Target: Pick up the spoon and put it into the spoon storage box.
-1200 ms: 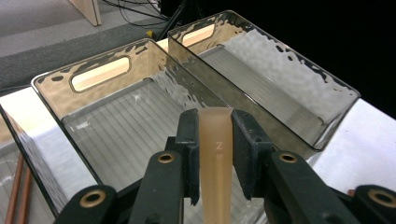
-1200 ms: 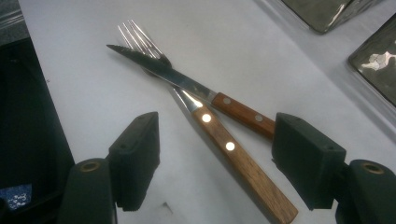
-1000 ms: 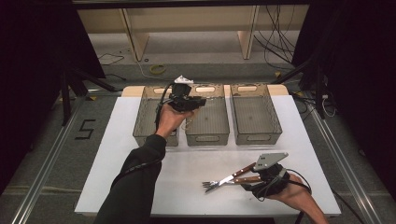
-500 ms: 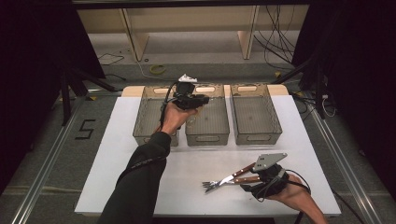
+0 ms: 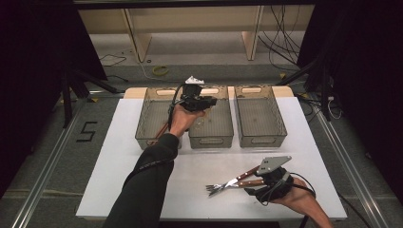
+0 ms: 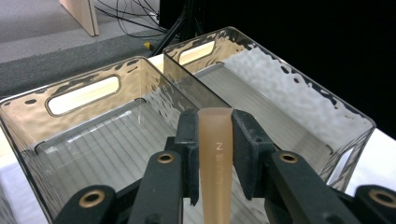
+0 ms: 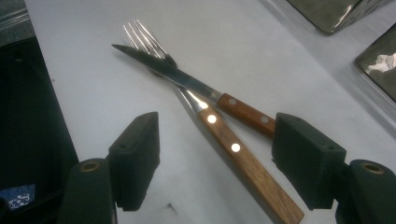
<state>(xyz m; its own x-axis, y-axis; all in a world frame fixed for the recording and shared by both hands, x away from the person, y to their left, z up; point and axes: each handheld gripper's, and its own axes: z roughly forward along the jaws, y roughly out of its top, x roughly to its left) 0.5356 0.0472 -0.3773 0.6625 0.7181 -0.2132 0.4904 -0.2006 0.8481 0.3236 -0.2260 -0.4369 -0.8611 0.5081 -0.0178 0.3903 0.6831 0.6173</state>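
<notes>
Your left gripper [image 6: 212,154] is clenched on a tan wooden handle [image 6: 215,158], which stands upright between the 2 black pads with its squared end just above them, held over the middle bin [image 6: 84,140] of the 3 smoky see-through bins at the far edge of the white table [image 5: 190,180]. In the high view that gripper [image 5: 199,102] hangs above the seam between the left bin [image 5: 154,118] and the middle bin [image 5: 211,124], and the handle's lower part [image 5: 164,129] slants down beside your wrist over the left bin; what is at its lower end cannot be made out. The floor of the middle bin under the pads is bare ribbed plastic, and so is the right bin [image 5: 259,116], seen in the left gripper view as the farther one [image 6: 280,88]. Whether anything lies in the left bin cannot be told, since your forearm covers part of it. Your right gripper [image 7: 215,163] is released, its pads spread wide on either side of a fork [image 7: 224,140] and a knife [image 7: 187,81], both wooden-handled, crossed on the table at the near right [image 5: 233,183], well apart from the bins.
</notes>
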